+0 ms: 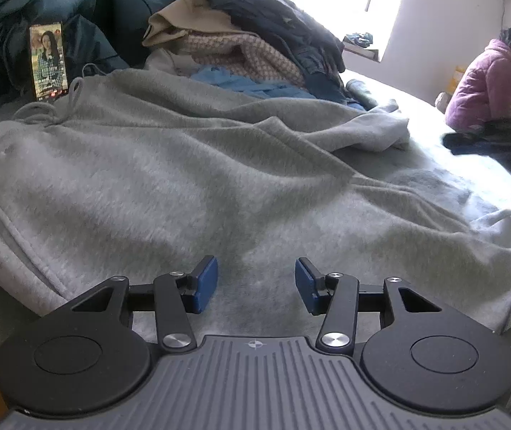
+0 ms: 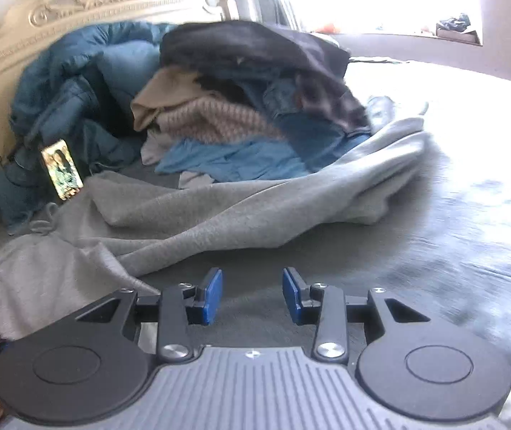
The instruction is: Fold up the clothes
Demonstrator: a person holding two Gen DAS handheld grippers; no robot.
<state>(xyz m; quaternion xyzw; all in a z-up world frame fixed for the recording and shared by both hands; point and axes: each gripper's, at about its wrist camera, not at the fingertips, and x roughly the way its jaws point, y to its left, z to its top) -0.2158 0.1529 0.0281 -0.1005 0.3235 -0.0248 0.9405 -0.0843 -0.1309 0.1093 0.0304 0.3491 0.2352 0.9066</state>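
Grey sweatpants half-folded on the bed, both our tongs empty.

The grey sweatpants (image 1: 191, 179) lie spread across the bed (image 2: 470, 179), waistband and drawstring at the far left, one leg doubled back over itself but rumpled, so we judge the fold barely begun. Our left gripper (image 1: 256, 283) hovers above the fleece, jaws spread with nothing between them; our right gripper (image 2: 252, 295) hangs beside the garment's edge over bare sheet, also parted and empty. Behind, a heap of unfolded clothes (image 2: 241, 107) and a phone (image 1: 48, 61) wait, so most work remains.
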